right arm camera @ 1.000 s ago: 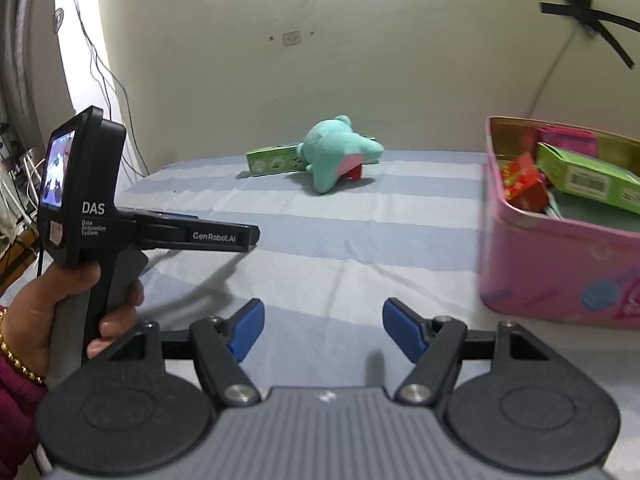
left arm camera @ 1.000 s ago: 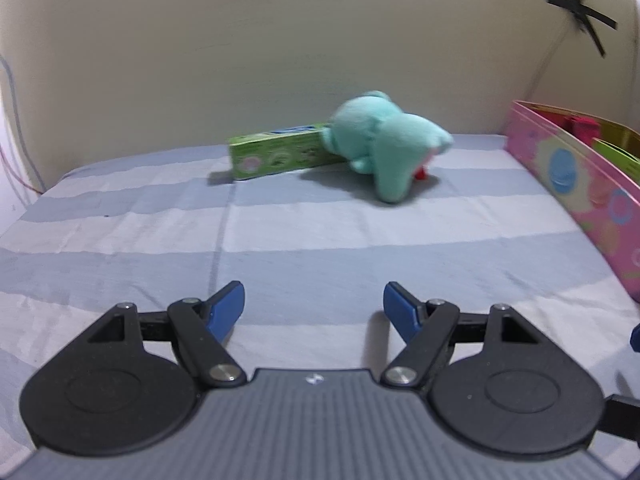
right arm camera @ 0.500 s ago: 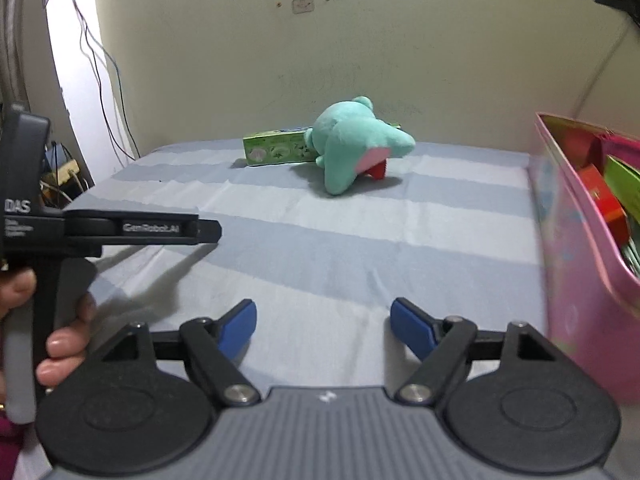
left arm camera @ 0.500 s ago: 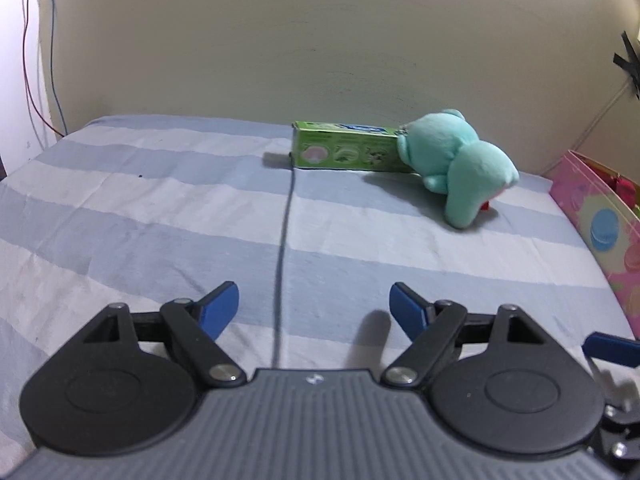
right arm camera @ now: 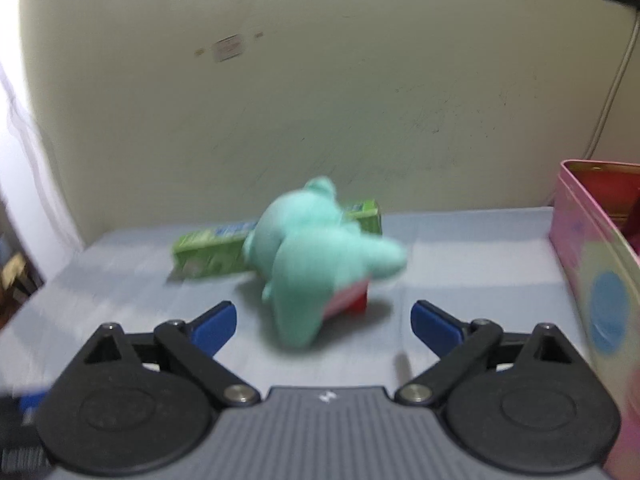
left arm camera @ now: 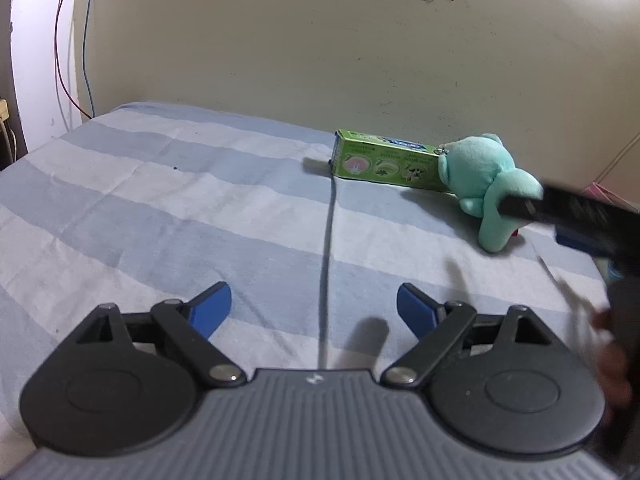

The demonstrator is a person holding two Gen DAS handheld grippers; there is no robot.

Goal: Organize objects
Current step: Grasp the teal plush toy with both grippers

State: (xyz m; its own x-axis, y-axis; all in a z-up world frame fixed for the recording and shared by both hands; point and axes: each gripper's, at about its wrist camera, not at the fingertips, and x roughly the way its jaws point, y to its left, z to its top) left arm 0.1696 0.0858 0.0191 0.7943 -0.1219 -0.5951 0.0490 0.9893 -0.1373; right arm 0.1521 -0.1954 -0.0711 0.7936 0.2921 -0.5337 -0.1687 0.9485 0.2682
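A teal plush toy point(right arm camera: 316, 256) lies on the striped bed sheet, just beyond my right gripper point(right arm camera: 323, 322), which is open and empty. A green carton point(right arm camera: 208, 250) lies behind the plush by the wall. In the left wrist view the plush point(left arm camera: 486, 184) and the carton point(left arm camera: 384, 162) are at the far right. My left gripper point(left arm camera: 314, 310) is open and empty over bare sheet. The right gripper's black body point(left arm camera: 576, 212) reaches in front of the plush there. A pink tin box point(right arm camera: 596, 280) stands at the right.
The cream wall point(left arm camera: 320, 48) closes the back of the bed. Cables point(left arm camera: 72, 40) hang at the far left. The striped sheet point(left arm camera: 160, 208) spreads to the left of the objects. A small red item point(right arm camera: 358, 300) lies under the plush.
My right gripper has moved forward, close up to the plush, with motion blur. My left gripper has swung left, so plush and carton sit further right in its view.
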